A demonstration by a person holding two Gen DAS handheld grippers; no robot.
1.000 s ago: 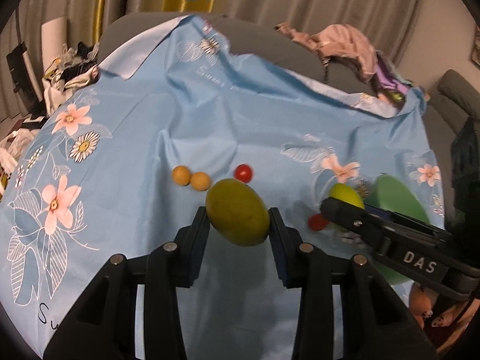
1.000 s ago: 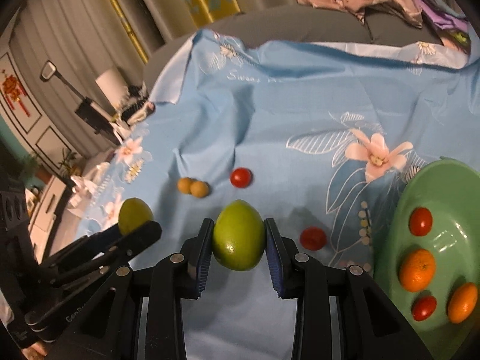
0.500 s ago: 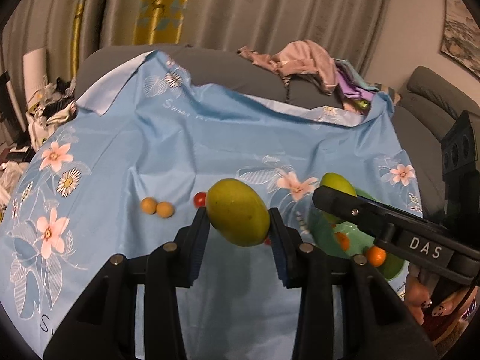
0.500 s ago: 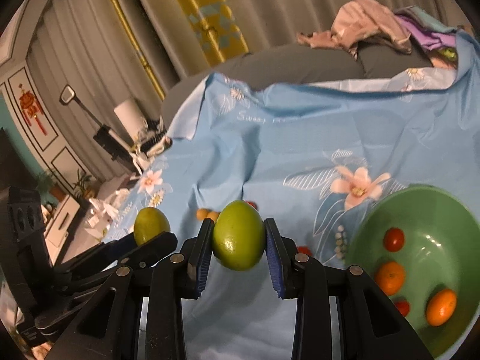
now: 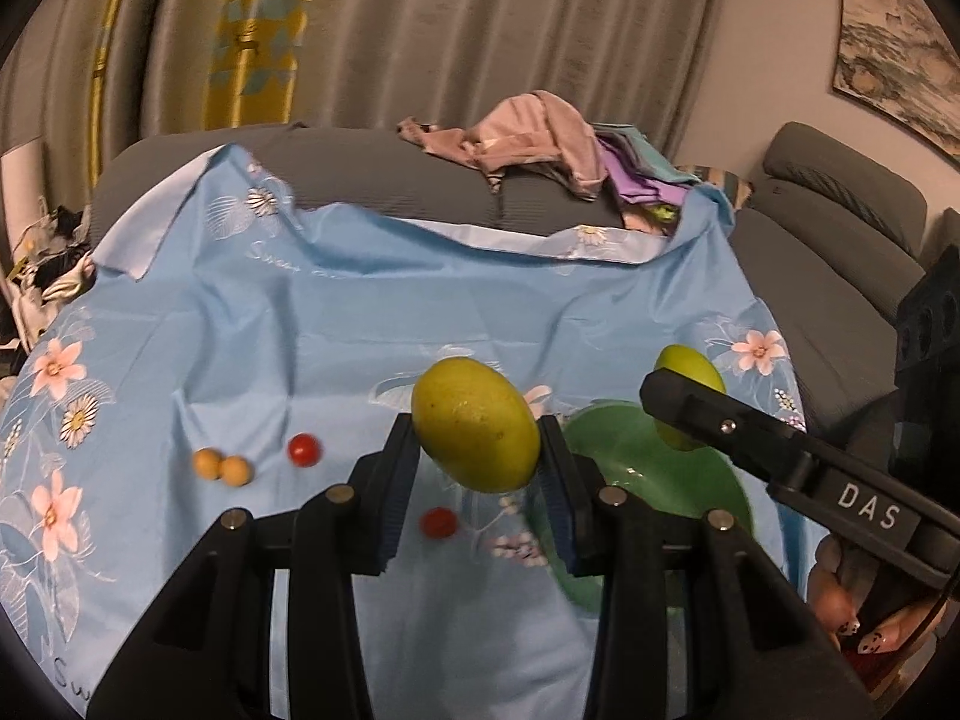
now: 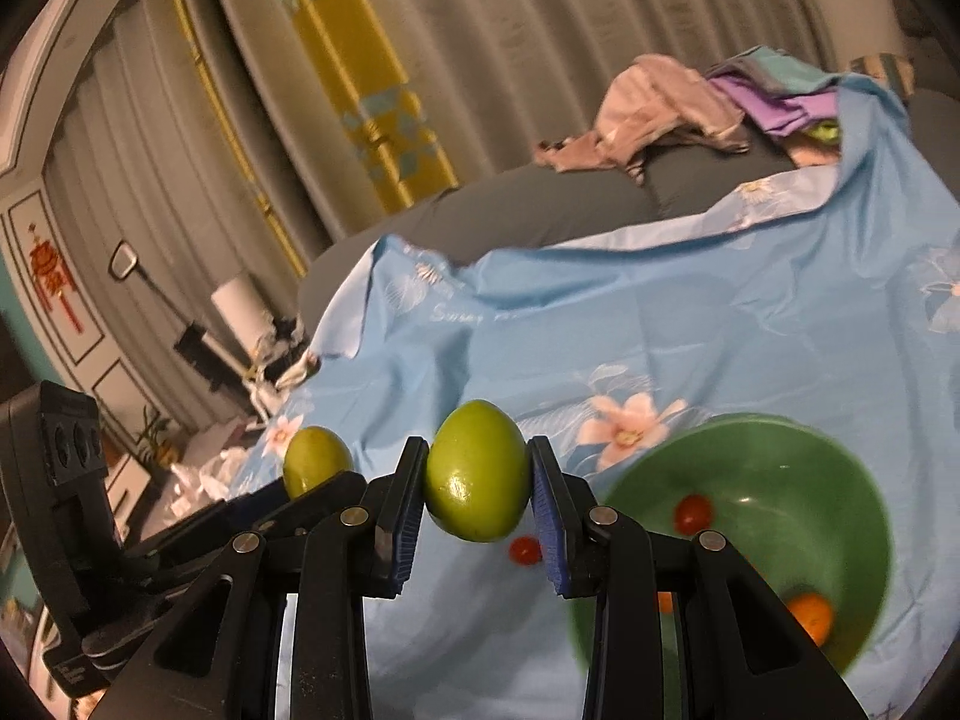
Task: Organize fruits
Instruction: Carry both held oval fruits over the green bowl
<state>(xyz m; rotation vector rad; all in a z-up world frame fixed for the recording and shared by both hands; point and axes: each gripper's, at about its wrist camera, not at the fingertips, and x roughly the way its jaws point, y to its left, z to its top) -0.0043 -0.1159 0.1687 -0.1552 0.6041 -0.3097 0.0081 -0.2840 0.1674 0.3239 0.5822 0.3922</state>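
Observation:
My left gripper (image 5: 477, 450) is shut on a yellow-green mango (image 5: 475, 425), held in the air above the blue flowered cloth. My right gripper (image 6: 477, 486) is shut on a green mango (image 6: 477, 471), also lifted; it shows at the right of the left wrist view (image 5: 690, 372). A green bowl (image 6: 840, 468) lies to the lower right and holds a red tomato (image 6: 693, 513) and an orange fruit (image 6: 810, 615). On the cloth lie two small orange fruits (image 5: 221, 467) and two red tomatoes (image 5: 304, 449), (image 5: 438, 522).
The blue flowered cloth (image 5: 360, 312) covers a grey sofa. A heap of clothes (image 5: 540, 138) lies at the back. Curtains hang behind. Clutter and a lamp (image 6: 126, 258) stand at the left.
Both grippers have risen and tilted up with their mangoes still held. The bowl has come further into view under them.

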